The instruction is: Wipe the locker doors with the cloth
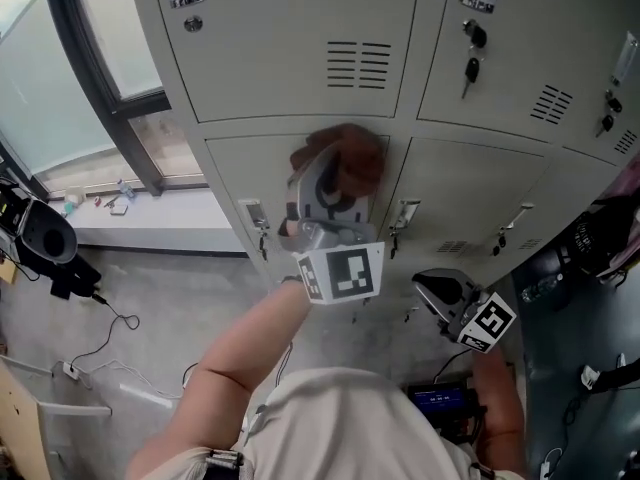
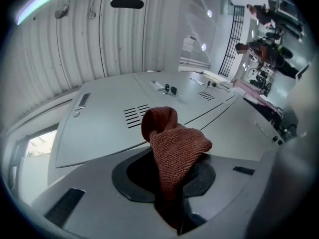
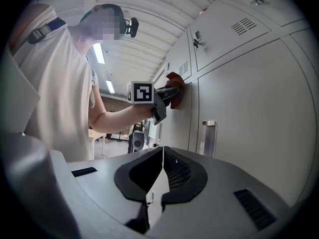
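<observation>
The right gripper (image 1: 447,290), nearest the person, hangs low and to the right of the lower locker door (image 1: 240,173), well apart from it. Its fingers meet with nothing between them. The left gripper (image 1: 330,193) reaches out to that door, fingers clamped on a bunched rust-red cloth (image 1: 348,158). The cloth appears pressed to the door's upper right part, just under the seam with the door above.

Only a narrow fold sits in the fingers, so drag across the metal could pull the cloth loose. Its free end could catch on the latch handle (image 1: 257,218) lower on the door's left side. If the cloth folds aside, the hard fingers may scrape the paint. Above the door, the vent slots (image 1: 358,65) could snag the weave.
</observation>
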The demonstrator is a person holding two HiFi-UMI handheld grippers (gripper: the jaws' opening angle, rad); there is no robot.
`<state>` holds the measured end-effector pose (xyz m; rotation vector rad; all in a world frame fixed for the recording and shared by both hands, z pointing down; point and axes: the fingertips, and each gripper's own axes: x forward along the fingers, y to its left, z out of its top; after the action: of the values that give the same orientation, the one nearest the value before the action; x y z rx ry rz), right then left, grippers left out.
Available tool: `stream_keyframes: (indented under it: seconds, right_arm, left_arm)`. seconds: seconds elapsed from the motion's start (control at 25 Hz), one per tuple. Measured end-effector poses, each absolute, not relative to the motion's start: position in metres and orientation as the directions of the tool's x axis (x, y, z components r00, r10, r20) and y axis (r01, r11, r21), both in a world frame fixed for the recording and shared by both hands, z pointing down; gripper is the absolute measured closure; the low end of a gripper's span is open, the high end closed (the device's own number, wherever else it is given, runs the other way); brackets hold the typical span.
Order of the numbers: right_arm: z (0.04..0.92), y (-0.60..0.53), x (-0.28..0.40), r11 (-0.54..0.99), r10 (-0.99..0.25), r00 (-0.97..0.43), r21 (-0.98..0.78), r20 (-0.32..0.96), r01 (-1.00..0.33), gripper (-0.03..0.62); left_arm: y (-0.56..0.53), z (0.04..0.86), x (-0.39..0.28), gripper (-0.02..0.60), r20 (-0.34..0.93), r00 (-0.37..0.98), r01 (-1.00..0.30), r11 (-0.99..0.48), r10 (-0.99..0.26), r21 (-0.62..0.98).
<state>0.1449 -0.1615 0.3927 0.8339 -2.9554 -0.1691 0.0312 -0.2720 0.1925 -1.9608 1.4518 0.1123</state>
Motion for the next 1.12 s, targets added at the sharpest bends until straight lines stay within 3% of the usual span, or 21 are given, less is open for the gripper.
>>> stream_keyframes:
  seconds: [0.32, 0.6, 0.92, 1.12]
  right_arm:
    - [0.399, -0.157, 0.154, 0.837, -0.543, -0.839, 0.100, 0.033, -0.538, 0.576]
    - [0.399, -0.161, 0.147, 0.843, -0.535, -0.845, 0.089, 0.022, -0.531, 0.576]
    - [0.405, -0.163, 0.116, 0.877, -0.477, -0.878, 0.089, 0.031, -0.473, 0.576]
    - [0.403, -0.169, 0.110, 0.879, -0.474, -0.880, 0.081, 0.034, -0.470, 0.576]
  left_arm:
    - [-0.266, 0.240, 0.127, 0.509, -0.221, 0.612, -0.633, -0.303, -0.759, -0.713]
    - [-0.272, 0.276, 0.055, 0.509, -0.181, 0.575, -0.475, -0.145, -0.798, -0.868]
    - [-0.284, 0.265, -0.096, 0.509, -0.286, 0.321, -0.644, 0.014, -0.903, -0.765]
    - [-0.289, 0.273, -0.188, 0.509, -0.310, 0.083, -0.825, 0.109, -0.947, -0.554]
